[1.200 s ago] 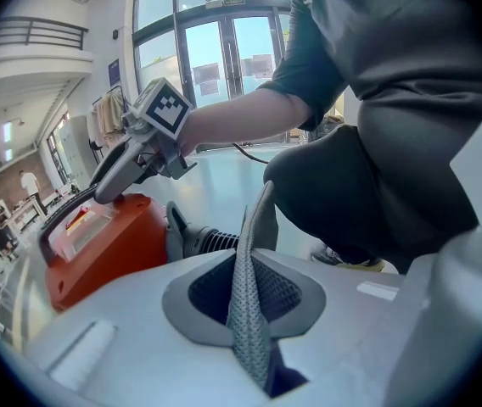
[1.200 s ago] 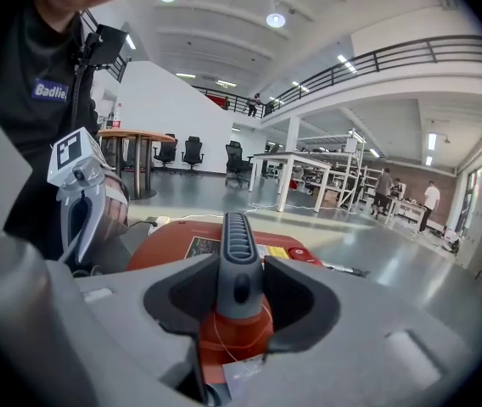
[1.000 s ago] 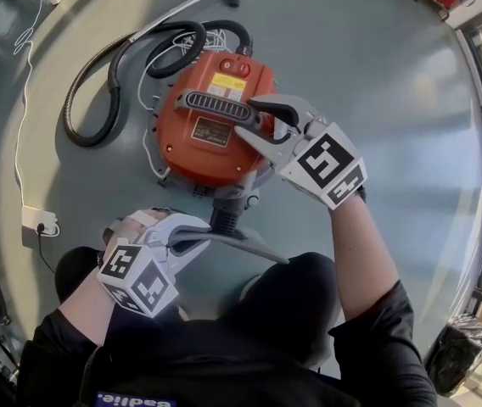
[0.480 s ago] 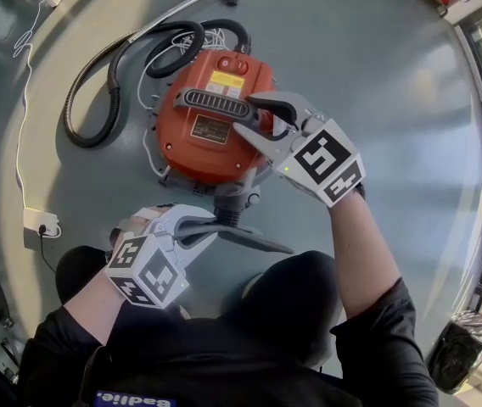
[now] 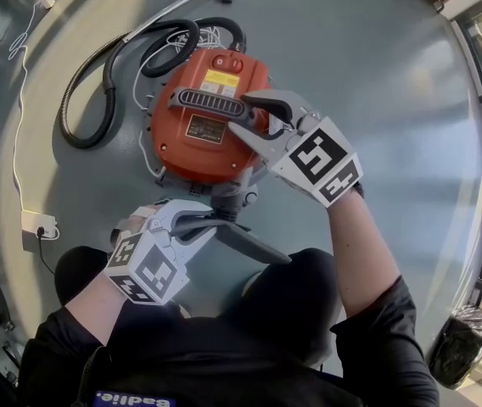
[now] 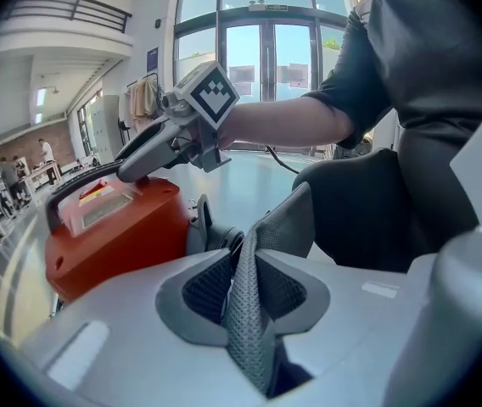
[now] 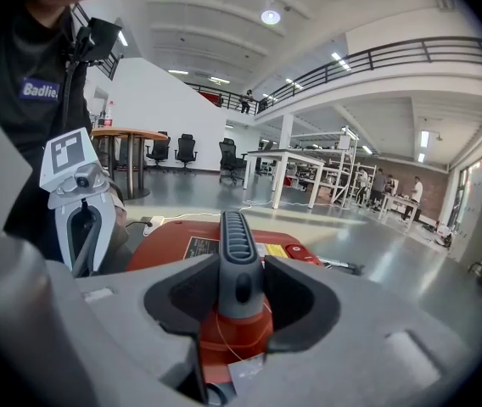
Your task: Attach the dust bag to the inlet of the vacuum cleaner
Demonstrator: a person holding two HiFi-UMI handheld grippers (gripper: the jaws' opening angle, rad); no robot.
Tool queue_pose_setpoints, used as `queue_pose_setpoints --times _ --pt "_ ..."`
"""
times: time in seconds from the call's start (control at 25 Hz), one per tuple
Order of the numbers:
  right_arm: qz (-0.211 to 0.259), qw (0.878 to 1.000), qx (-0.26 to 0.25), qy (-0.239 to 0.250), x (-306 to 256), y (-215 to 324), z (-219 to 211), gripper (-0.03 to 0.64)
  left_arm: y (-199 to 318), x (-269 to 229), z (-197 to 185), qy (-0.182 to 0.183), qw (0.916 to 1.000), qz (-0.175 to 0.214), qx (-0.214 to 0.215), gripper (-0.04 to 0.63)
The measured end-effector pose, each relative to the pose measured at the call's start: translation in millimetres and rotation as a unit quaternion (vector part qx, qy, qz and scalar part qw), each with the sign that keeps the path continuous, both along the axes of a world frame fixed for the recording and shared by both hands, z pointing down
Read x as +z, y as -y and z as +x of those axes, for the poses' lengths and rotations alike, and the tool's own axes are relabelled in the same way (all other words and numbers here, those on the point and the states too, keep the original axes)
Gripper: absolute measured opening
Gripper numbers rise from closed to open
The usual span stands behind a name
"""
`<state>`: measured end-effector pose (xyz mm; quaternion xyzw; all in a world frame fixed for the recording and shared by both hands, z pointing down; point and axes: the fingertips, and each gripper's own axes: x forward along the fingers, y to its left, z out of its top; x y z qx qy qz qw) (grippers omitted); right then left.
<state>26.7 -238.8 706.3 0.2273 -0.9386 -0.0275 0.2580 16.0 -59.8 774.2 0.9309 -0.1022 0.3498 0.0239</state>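
While right gripper [image 5: 245, 115] clamps the vacuum handle [image 5: 211, 104], left gripper's [image 5: 203, 221] fingers are opening on the dust bag [image 5: 254, 242] — hose [image 5: 88, 100] beyond.

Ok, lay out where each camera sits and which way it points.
Head view: on the person's head, looking steeply down at the vacuum cleaner; both forearms, left tongs and right tongs show.
Left gripper view: on the left tongs, along jaws opening with the dust bag between them; right arm, leg show.
Right gripper view: on the right tongs, along jaws clamped on the handle; torso shows.
Shared: both gripper views see the vacuum cleaner and the opposite tongs.
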Motion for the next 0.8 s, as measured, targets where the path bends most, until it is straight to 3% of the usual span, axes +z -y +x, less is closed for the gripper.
queue_pose_setpoints --times 0.2,0.4,0.6,0.8 --pt "-0.001 1.0 0.002 0.002 -1 0 1 0.144 3 -2 3 0.001 0.9998 0.017 -0.014 0.104" --pt "-0.002 1.0 -0.004 -0.003 -1 -1 1 0.144 4 -1 -9 -0.002 0.9995 0.008 -0.029 0.092" --pt "-0.007 1.0 -0.012 -0.003 -3 -3 -1 0.144 2 -1 -8 0.007 0.9999 -0.003 -0.009 0.095" --pt "-0.012 1.0 -0.001 0.005 -3 -3 -1 0.144 5 -5 3 -0.006 0.9997 0.016 -0.017 0.112"
